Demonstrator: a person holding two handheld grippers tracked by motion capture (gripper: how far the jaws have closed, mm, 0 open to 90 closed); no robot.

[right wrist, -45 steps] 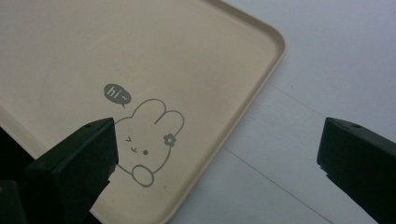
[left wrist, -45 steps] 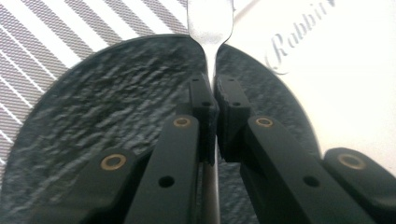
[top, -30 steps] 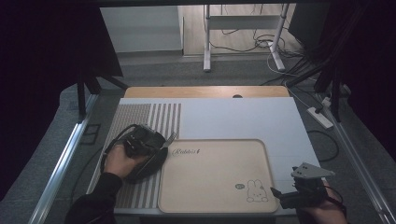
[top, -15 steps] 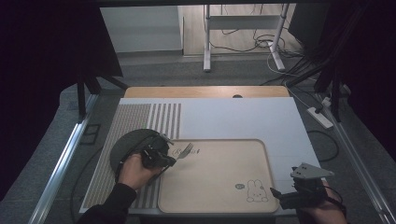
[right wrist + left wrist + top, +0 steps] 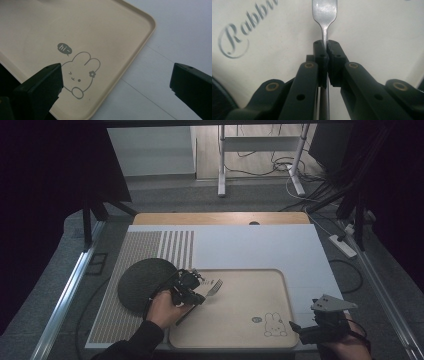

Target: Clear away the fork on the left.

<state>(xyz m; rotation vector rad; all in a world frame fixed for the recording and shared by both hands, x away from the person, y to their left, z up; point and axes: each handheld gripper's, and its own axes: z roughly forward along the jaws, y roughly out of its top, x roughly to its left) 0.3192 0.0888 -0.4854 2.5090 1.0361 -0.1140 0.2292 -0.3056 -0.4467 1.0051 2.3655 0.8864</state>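
Observation:
A metal fork (image 5: 215, 287) (image 5: 325, 15) is pinched by its handle in my left gripper (image 5: 199, 296) (image 5: 326, 46), which is shut on it. The fork's tines point right over the upper left part of the beige tray (image 5: 240, 340) (image 5: 105, 25). My right gripper (image 5: 296, 328) (image 5: 116, 82) rests near the tray's front right corner, jaws wide open and nothing between them. In the right gripper view a rabbit drawing (image 5: 80, 72) with a "hi~" bubble lies below those jaws.
A dark round bowl (image 5: 142, 282) sits on the striped left part of the white mat (image 5: 260, 245), just left of the tray. The wooden table edge (image 5: 220, 218) runs behind the mat. Metal rails flank both sides.
My left gripper has carried the fork rightward from over the dark bowl to above the tray's left side. The right gripper has stayed put.

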